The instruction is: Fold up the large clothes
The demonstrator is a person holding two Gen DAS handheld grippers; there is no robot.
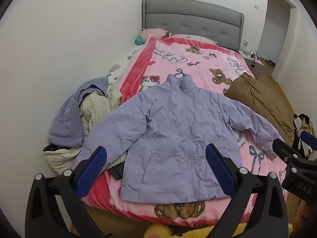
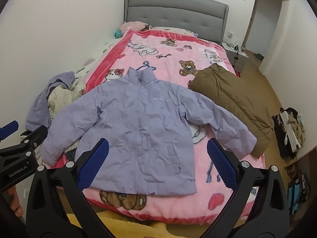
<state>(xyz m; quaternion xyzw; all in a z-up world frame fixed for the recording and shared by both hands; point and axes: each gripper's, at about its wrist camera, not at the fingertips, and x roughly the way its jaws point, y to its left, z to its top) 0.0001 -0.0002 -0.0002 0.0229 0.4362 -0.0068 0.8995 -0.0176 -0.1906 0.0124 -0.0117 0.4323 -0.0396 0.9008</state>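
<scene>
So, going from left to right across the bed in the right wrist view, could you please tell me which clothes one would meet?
Lavender knit sweater → cream quilted garment → purple jacket → brown coat.

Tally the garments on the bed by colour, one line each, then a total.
Lilac: 2, the puffer jacket and a knit sweater
Brown: 1, a padded coat
Cream: 1, a quilted piece
Dark checked: 1, a partly hidden piece
Total: 5
</scene>
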